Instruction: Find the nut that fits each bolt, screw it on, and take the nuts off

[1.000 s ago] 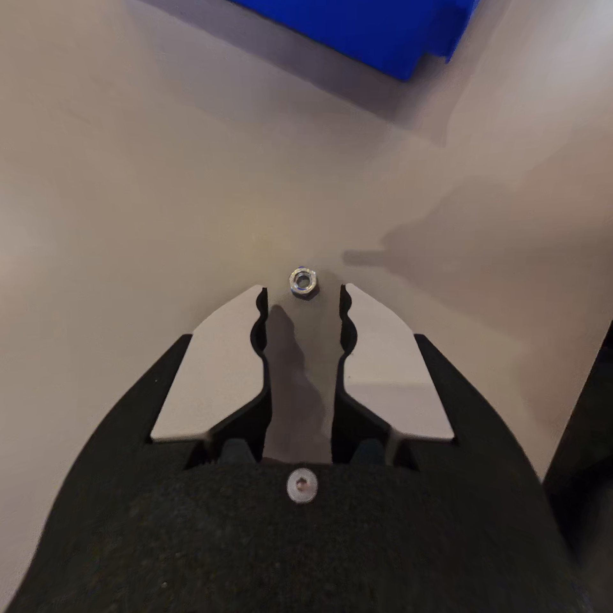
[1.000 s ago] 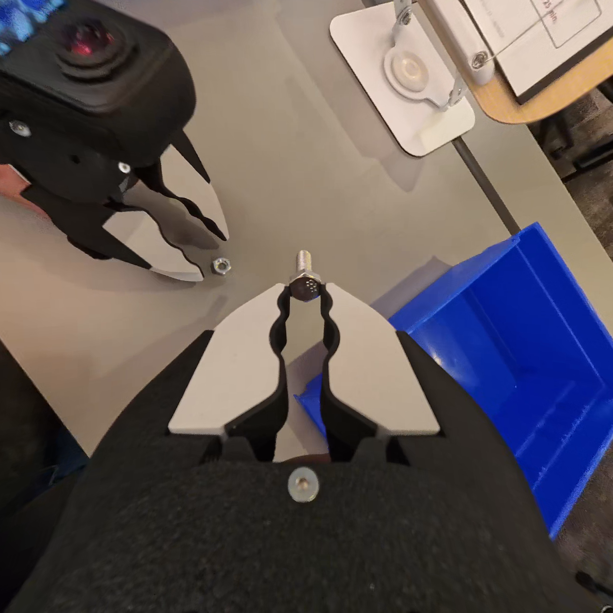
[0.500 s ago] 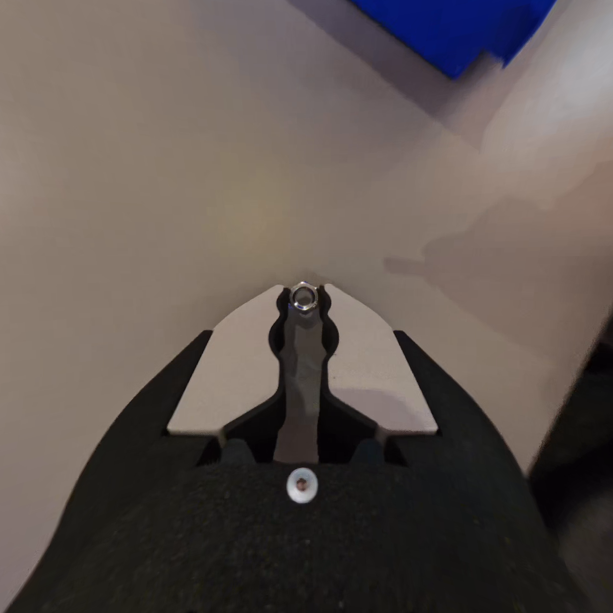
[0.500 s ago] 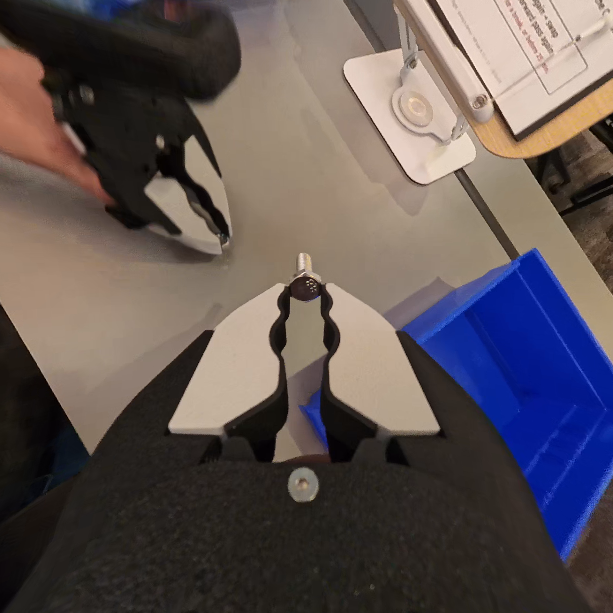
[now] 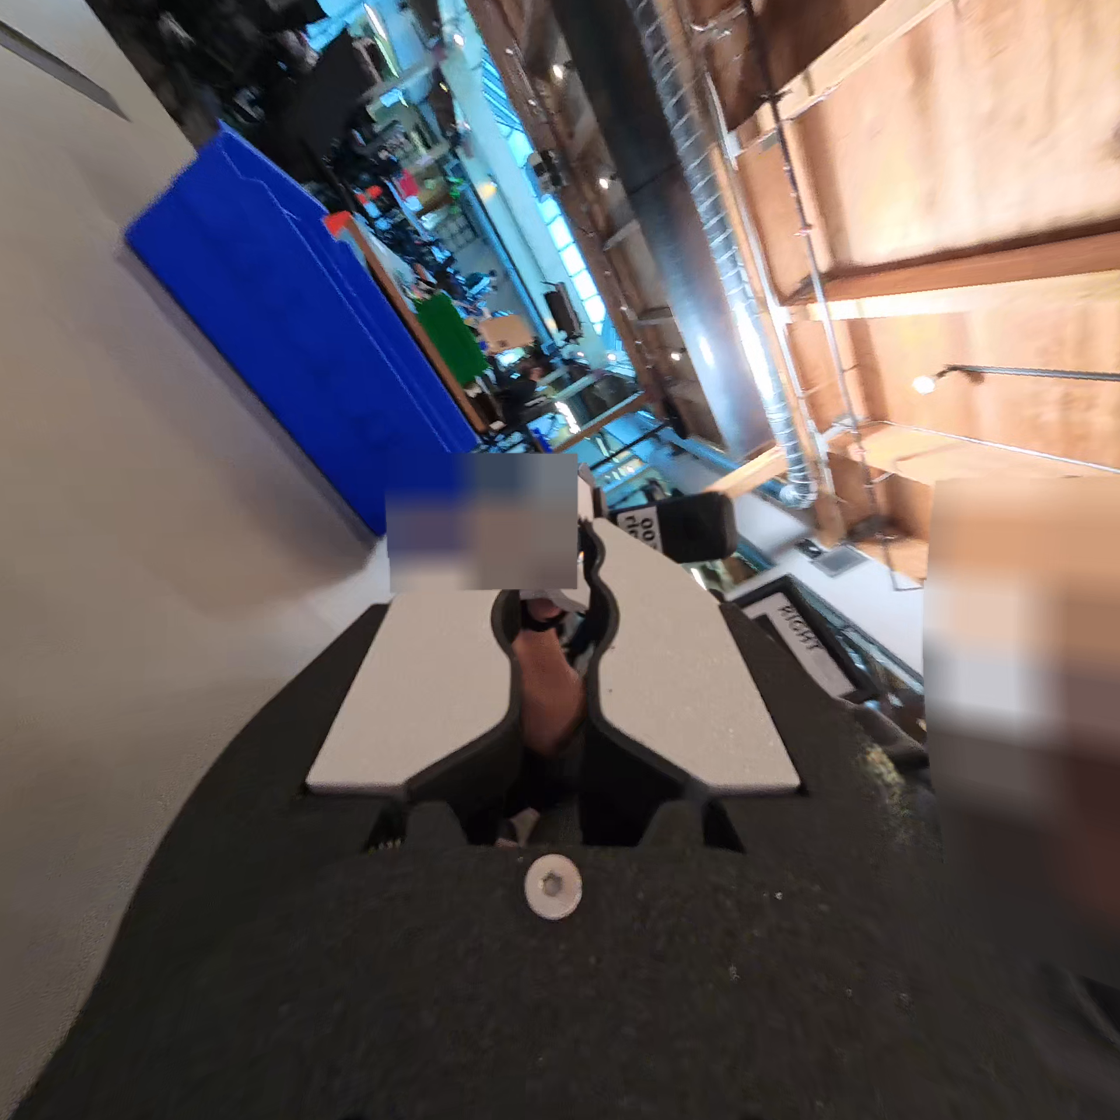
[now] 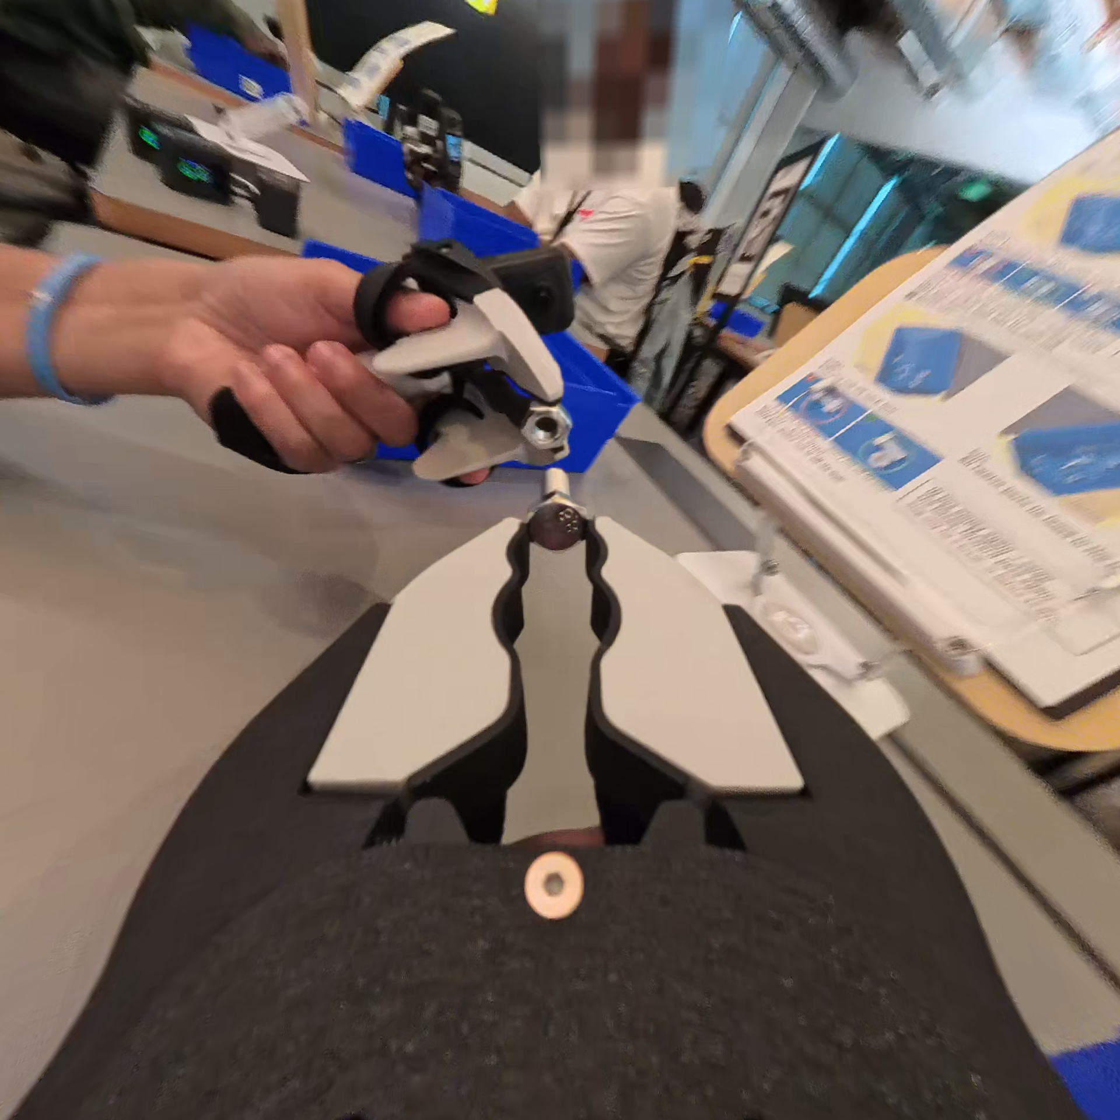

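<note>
Right tongs (image 6: 554,530) clamped on the head of a bolt (image 6: 556,522), its threaded shank pointing away from the camera. Just beyond the shank tip, the left tongs (image 6: 542,433), held in a hand (image 6: 254,357), are closed on a nut (image 6: 545,426), bore facing the bolt; nut and thread lie close but apart and slightly off axis, the nut a little above. In the left wrist view the left tongs (image 5: 582,545) stand nearly shut, the nut itself masked by a mosaic patch. Judged progress: 1 nut and 1 bolt picked up and presented; threading not begun, and fit, removal and any further pairs remain. Below, a plain grey table (image 6: 151,545); a blue bin (image 5: 291,339) on it, an instruction sheet (image 6: 945,436) at right. Beyond, a workshop with more blue bins, a seated person, timber ceiling and ducting.
</note>
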`<state>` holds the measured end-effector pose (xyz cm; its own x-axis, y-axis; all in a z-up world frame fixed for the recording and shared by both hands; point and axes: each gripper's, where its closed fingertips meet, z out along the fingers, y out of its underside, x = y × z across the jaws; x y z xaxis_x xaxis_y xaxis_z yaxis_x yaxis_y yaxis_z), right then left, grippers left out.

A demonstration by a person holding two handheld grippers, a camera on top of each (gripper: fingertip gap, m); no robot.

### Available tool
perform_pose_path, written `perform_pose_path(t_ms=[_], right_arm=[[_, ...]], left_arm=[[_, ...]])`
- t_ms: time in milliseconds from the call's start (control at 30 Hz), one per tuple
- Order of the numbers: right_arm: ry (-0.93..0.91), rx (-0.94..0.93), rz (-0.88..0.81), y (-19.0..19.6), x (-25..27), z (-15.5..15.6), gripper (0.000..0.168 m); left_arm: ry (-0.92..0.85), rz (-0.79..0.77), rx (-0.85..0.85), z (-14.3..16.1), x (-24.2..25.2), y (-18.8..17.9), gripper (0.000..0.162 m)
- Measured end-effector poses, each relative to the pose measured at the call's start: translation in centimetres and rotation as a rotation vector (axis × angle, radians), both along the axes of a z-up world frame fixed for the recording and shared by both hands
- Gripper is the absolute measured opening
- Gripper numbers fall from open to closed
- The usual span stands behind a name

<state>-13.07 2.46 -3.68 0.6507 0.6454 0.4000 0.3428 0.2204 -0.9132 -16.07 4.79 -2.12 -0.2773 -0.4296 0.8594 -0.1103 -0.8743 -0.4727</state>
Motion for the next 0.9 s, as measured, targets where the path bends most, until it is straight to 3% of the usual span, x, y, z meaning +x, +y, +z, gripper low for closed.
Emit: perform_pose_path(t_ms=[233, 700, 900], right_arm=[[-0.115, 0.13, -0.036, 0.0, -1.6, 0.2, 0.018], [-0.165, 0.185, -0.032, -0.3, -1.8, 0.3, 0.018], [-0.274, 0.238, -0.052, -0.5, -2.0, 0.0, 0.018]], left_arm=[[0.007, -0.038, -0.094, -0.9, -0.4, 0.2, 0.017], [-0.009, -0.113, -0.164, -1.0, -0.1, -0.8, 0.016], [-0.006, -0.138, -0.189, -1.1, -0.1, -1.1, 0.016]])
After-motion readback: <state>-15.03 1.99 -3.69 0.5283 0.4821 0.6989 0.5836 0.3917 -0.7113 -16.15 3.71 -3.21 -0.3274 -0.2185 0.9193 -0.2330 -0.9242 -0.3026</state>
